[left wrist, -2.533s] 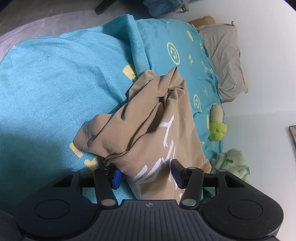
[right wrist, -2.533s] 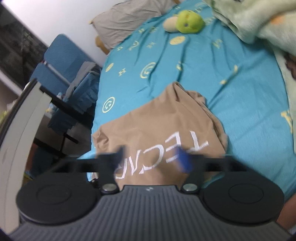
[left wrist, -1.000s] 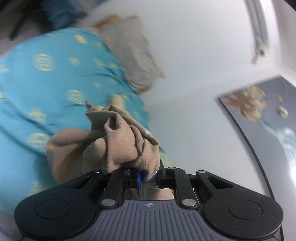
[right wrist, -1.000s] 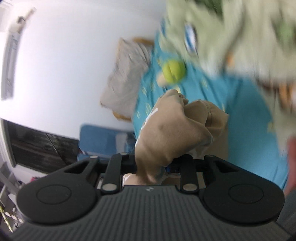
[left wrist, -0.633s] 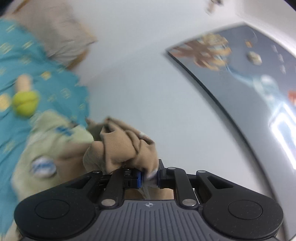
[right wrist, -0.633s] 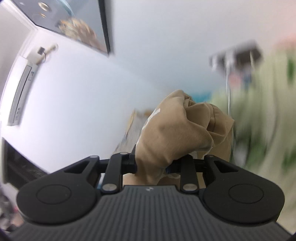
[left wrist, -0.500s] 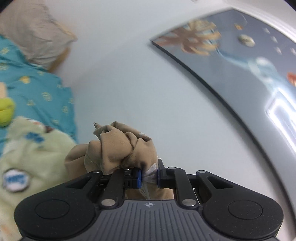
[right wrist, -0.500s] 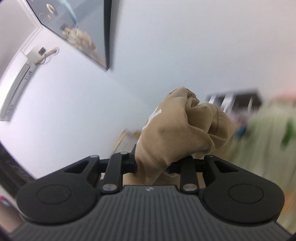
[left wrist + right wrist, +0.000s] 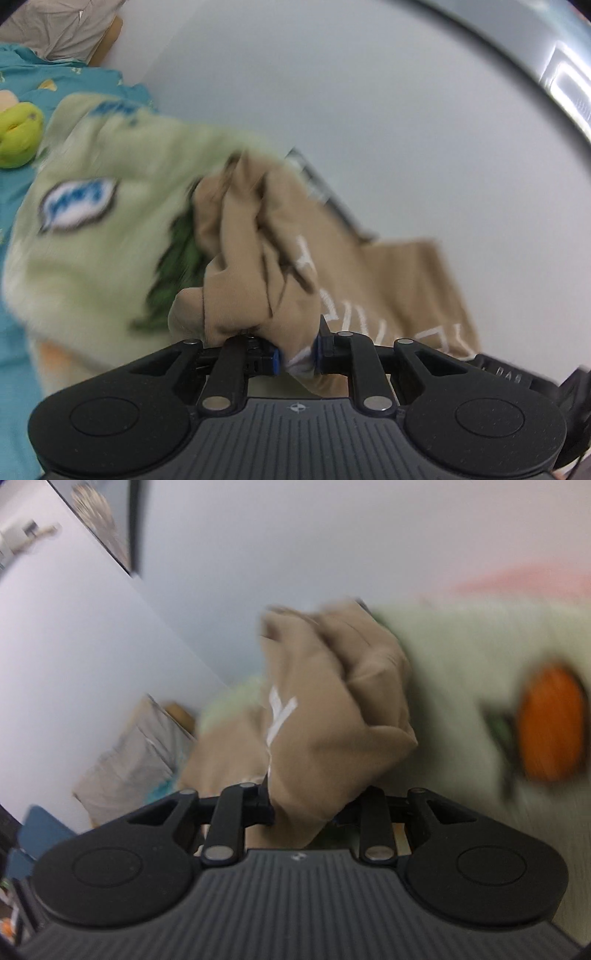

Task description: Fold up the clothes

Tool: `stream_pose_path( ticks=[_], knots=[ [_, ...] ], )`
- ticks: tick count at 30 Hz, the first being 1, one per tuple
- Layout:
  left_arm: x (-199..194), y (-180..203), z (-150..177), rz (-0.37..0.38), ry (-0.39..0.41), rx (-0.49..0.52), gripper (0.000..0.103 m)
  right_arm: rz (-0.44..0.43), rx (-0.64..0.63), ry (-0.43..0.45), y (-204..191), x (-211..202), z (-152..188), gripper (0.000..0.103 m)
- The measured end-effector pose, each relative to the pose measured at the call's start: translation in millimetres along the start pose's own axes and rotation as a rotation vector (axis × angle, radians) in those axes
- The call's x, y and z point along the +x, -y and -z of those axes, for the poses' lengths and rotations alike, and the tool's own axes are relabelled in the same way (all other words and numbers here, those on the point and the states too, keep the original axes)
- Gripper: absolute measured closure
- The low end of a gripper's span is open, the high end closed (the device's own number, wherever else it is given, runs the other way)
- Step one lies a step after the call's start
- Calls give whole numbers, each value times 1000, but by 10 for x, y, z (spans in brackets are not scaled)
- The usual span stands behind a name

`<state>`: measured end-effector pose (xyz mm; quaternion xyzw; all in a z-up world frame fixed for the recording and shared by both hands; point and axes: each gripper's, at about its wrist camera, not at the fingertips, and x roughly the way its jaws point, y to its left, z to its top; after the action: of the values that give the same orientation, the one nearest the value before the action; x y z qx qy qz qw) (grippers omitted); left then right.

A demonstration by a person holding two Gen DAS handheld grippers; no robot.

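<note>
A tan shirt with white lettering [image 9: 258,266] is lifted off the bed and bunched over both grippers. My left gripper [image 9: 297,356] has a fold of it between its blue pads; the jaws are opening slightly, but the pads still press the cloth. To the right of that gripper the rest of the shirt hangs in a flat panel. In the right wrist view the tan shirt [image 9: 332,720] bulges up over my right gripper [image 9: 304,808], which is shut on another bunch of it. Both views are blurred by motion.
A pale green fleece blanket [image 9: 92,221] with printed patches lies heaped on the teal bedsheet [image 9: 14,369] right behind the shirt; that blanket [image 9: 461,683] also fills the right wrist view. A green plush toy [image 9: 18,136], a grey pillow [image 9: 129,760] and white walls with a framed picture [image 9: 107,531] surround it.
Both grippers, each still holding the tan shirt, swung away from the open bedsheet toward the wall and the green blanket. The blanket now sits close behind the shirt, and the shirt hangs more spread.
</note>
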<state>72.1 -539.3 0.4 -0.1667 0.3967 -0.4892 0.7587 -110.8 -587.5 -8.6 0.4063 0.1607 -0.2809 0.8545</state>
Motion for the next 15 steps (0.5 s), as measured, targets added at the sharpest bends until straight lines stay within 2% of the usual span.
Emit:
stream_pose_path(
  ticks=[1, 3, 5, 8, 12, 15],
  knots=[
    [30, 6, 57, -28, -6, 27, 74, 11, 19, -16, 63, 28, 57, 72],
    [44, 25, 110, -74, -9, 69, 66, 14, 82, -42, 183, 74, 104, 68],
    [13, 107, 73, -122, -10, 95, 47, 16, 119, -66, 189, 26, 75, 64],
    [-140, 279, -16, -168, -1, 135, 27, 92, 108, -105, 47, -183, 15, 62],
    [-663, 622, -72, -189, 76, 218, 11, 116, 14, -100, -181, -565, 5, 62],
    [-1136, 910, -50, -199, 125, 283, 3, 79, -55, -60, -344, -913, 36, 62]
  ],
)
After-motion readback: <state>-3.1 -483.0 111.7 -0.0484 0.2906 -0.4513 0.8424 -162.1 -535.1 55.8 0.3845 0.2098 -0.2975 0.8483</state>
